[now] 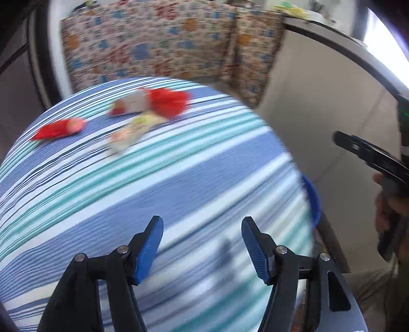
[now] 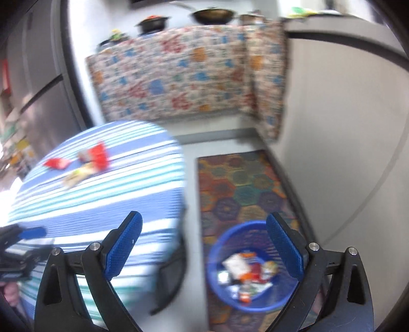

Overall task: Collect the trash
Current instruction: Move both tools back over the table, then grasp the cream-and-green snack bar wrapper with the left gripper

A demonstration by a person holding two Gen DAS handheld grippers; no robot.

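Note:
Several wrappers lie on the far part of a round table with a blue, teal and white striped cloth point(image 1: 179, 178): a red wrapper point(image 1: 58, 129), a red and white one point(image 1: 156, 102) and a pale yellow one point(image 1: 133, 131). My left gripper point(image 1: 202, 245) hovers over the near part of the cloth, open and empty. My right gripper point(image 2: 204, 245) is open and empty above the table's edge and a blue basket point(image 2: 219, 291) on the floor, which holds several wrappers point(image 2: 245, 273). The same table wrappers point(image 2: 87, 161) show in the right wrist view.
A patterned rug point(image 2: 242, 184) lies under the basket. A counter draped with flowered cloth point(image 2: 179, 76) stands behind, with pots point(image 2: 212, 14) on top. A white wall point(image 2: 345, 127) runs along the right. A hand point(image 1: 388, 212) with the other gripper shows at the right edge.

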